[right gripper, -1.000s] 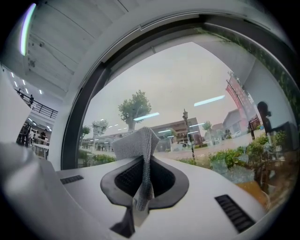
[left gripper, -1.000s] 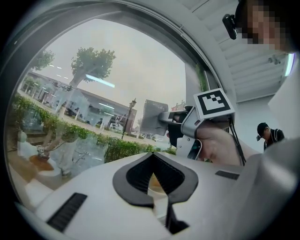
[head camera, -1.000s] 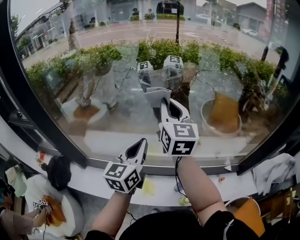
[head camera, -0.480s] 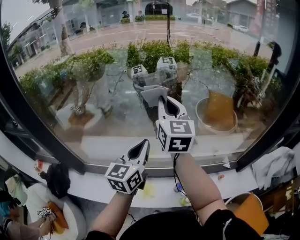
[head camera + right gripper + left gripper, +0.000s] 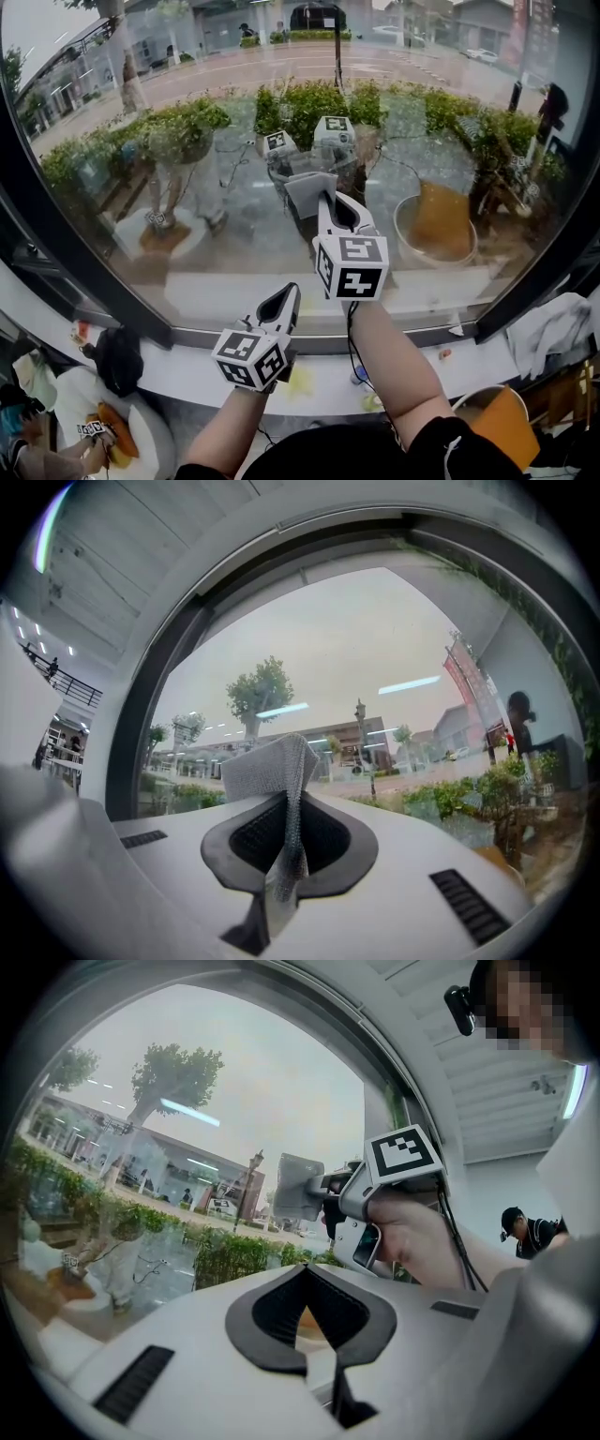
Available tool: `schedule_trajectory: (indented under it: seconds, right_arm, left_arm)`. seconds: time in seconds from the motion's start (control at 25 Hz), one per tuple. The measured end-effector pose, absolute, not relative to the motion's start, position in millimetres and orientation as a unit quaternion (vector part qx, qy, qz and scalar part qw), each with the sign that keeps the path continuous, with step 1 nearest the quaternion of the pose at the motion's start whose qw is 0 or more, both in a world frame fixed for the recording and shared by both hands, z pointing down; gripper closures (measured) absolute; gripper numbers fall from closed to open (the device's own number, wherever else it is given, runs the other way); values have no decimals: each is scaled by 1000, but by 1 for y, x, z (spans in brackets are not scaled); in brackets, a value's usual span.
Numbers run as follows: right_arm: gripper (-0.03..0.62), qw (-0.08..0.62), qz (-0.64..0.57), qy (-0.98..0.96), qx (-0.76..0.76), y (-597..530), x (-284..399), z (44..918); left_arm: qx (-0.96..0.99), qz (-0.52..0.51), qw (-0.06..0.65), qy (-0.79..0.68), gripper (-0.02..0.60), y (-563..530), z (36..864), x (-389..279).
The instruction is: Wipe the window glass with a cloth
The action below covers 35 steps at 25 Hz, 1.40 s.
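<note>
My right gripper is raised in front of the window glass and is shut on a grey cloth. The cloth's far edge meets its own reflection on the pane. In the right gripper view the cloth stands folded out of the shut right gripper, with the glass right behind it. My left gripper hangs lower, above the sill, shut with nothing in it. The left gripper view shows the left gripper shut, and the cloth on the glass higher up.
A black window frame curves round the pane. Below it runs a white sill with a black object at the left and a white rag at the right. A person in a black cap stands behind.
The right gripper and cloth stay at nearly the same spot on the glass. The left gripper has sunk slightly. Otherwise only the view has shifted a little.
</note>
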State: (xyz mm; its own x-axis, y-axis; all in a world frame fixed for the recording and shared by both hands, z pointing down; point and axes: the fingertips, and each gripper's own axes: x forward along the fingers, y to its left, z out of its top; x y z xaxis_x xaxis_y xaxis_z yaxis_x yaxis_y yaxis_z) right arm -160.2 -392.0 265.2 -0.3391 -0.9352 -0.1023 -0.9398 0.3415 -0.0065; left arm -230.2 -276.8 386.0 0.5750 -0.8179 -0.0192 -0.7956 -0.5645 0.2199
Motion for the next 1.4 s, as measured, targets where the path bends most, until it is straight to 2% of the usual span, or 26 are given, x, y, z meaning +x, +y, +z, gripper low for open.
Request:
schedule_trajectory:
  seconds: [0.24, 0.44, 0.76, 1.4]
  right_arm:
    - [554, 45, 21, 814, -579, -394, -136, 268]
    - [554, 41, 25, 813, -580, -396, -148, 268]
    - [554, 46, 24, 803, -594, -396, -108, 266]
    - [554, 47, 10, 758, -650, -389, 50, 268]
  left_arm:
    - [881, -56, 93, -461, 574, -271, 388, -212]
    - [880, -58, 95, -461, 574, -271, 388, -226]
    - [887, -52, 94, -450, 574, -274, 387, -197]
    - [914, -45, 100, -391, 574, -271, 384, -69]
